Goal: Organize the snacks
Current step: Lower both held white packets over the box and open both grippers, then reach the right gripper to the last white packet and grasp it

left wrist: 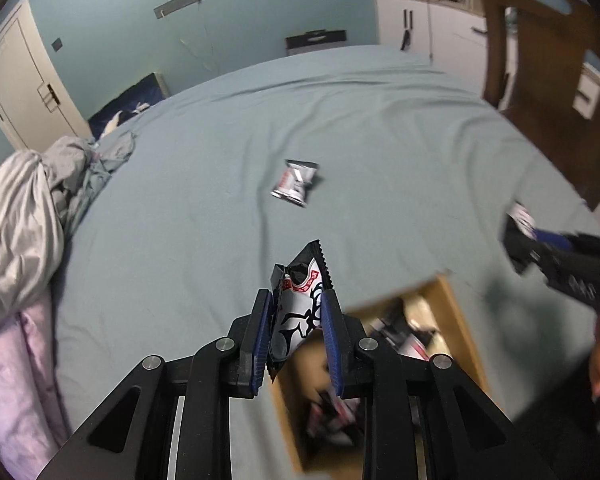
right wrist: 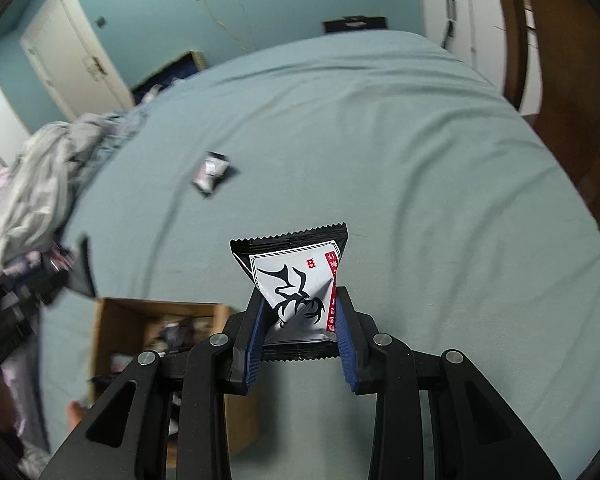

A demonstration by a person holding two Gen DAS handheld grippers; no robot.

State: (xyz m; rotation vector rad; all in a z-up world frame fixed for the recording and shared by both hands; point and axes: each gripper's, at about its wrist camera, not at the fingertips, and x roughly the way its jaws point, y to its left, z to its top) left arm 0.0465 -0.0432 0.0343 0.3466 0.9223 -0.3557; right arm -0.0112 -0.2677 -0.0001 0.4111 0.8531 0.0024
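Covering the bed (left wrist: 380,120), a teal sheet (right wrist: 380,120) meets teal walls (left wrist: 240,20), apparently.

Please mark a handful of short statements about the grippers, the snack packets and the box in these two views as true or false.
1. The left gripper is shut on a snack packet. True.
2. The right gripper is empty. False: it clamps a black and white packet.
3. The cardboard box already holds packets. True.
4. No packet lies loose on the bed. False: one loose packet lies on the blue-green sheet.
5. The box stands on the wooden chair. False: it sits on the sheet.
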